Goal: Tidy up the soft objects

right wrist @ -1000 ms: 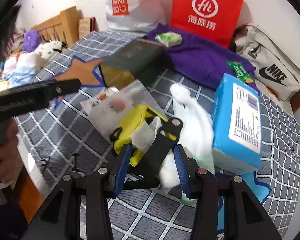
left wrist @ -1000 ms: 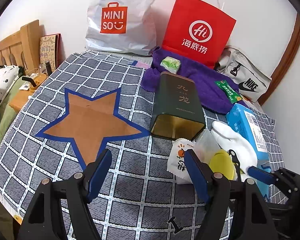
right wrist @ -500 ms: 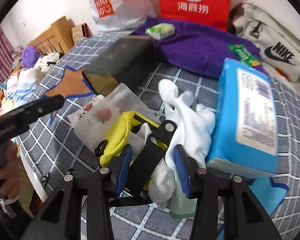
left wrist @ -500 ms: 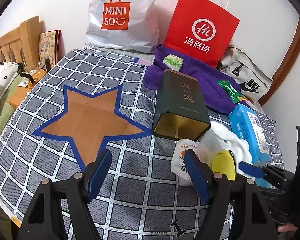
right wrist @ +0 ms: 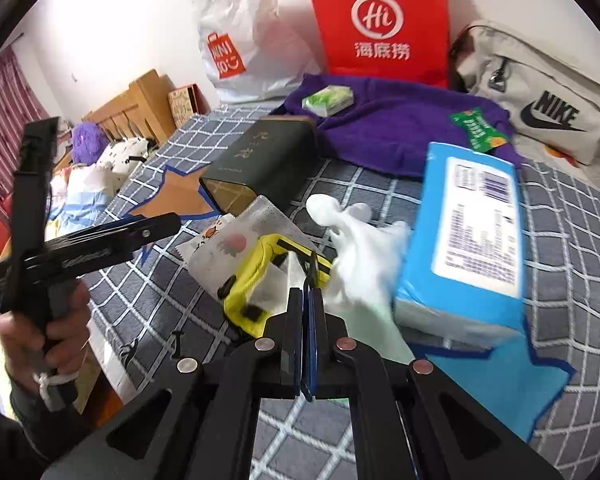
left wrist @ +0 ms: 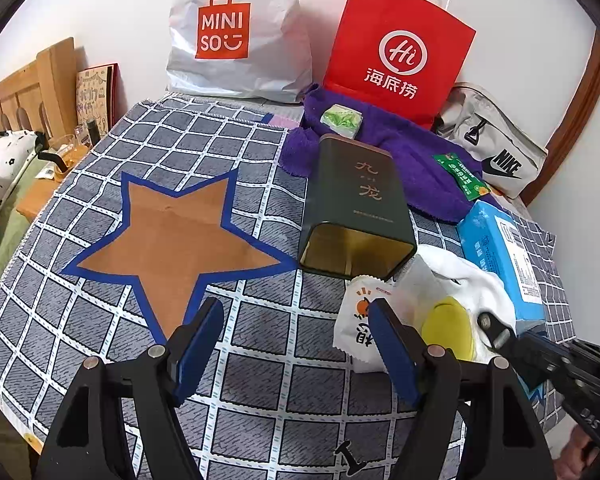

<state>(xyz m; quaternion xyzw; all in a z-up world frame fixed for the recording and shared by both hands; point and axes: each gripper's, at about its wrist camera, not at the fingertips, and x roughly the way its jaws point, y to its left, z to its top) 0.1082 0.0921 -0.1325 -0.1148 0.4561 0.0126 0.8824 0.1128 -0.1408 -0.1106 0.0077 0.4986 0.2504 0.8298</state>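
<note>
A white soft cloth point(right wrist: 364, 256) lies bunched beside a yellow strap point(right wrist: 256, 276) and a clear plastic pouch point(right wrist: 236, 240) on the checked cover. My right gripper point(right wrist: 306, 292) is shut at the edge of this pile, its fingers pressed together on a black clip of the yellow strap. In the left wrist view the same pile shows at the right, with the white cloth point(left wrist: 472, 280) and yellow item point(left wrist: 448, 328). My left gripper point(left wrist: 296, 344) is open and empty above the cover, left of the pile.
A dark green tin point(left wrist: 356, 208) lies on its side. A blue tissue pack point(right wrist: 472, 236), purple towel point(right wrist: 396, 128), red paper bag point(left wrist: 396, 52), white Miniso bag point(left wrist: 236, 32) and Nike bag point(right wrist: 540, 96) surround it. A brown star point(left wrist: 172, 236) marks the cover.
My right gripper's fingers have closed from a narrow gap to fully shut on the black clip. The left gripper stayed open and shifted slightly.
</note>
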